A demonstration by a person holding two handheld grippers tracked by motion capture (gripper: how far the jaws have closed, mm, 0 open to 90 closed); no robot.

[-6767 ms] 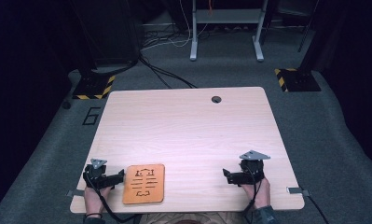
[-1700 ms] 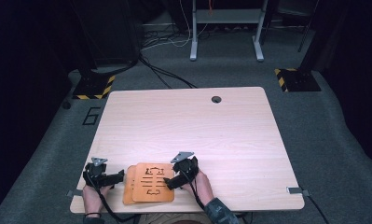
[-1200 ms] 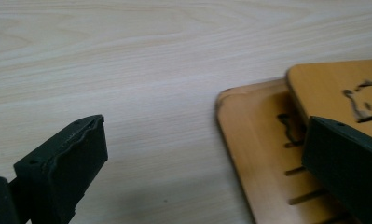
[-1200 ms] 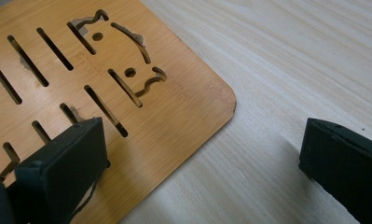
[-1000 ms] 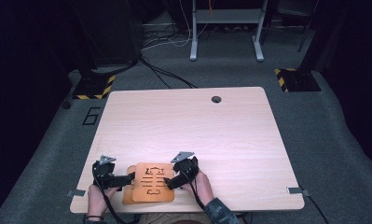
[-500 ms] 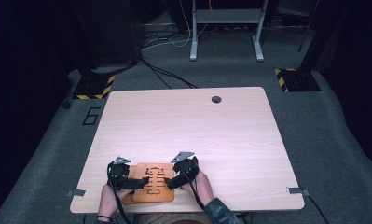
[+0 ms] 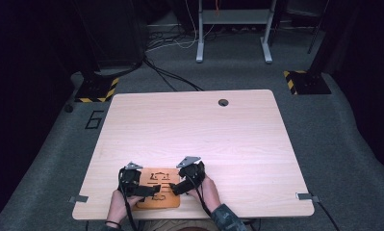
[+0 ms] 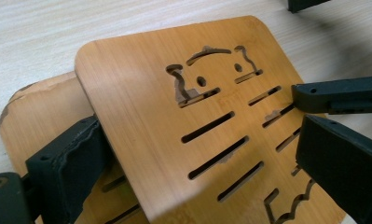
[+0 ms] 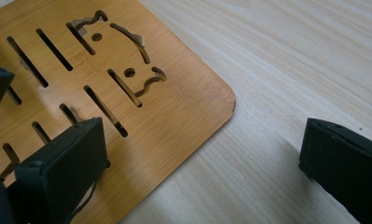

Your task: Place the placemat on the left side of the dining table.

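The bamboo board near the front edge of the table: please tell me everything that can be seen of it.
The bamboo board is a thin, honey-coloured panel with rounded corners, cut through with a cat face and parallel slots. It lies skewed over a second similar panel on the pale table. The open left gripper straddles it, with one jaw at its edge.

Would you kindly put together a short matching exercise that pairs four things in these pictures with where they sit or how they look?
Things
1. bamboo board
2. left gripper
3. right gripper
4. cable hole

Descriptions
A. jaws open, one over the slotted wood and the other over the bare table
B. dark round opening near the table's far edge
C. reaches in over the board from its left side, jaws apart
D. orange-brown, with slots and a cat face cut through it

Pairs: 1-D, 2-C, 3-A, 4-B
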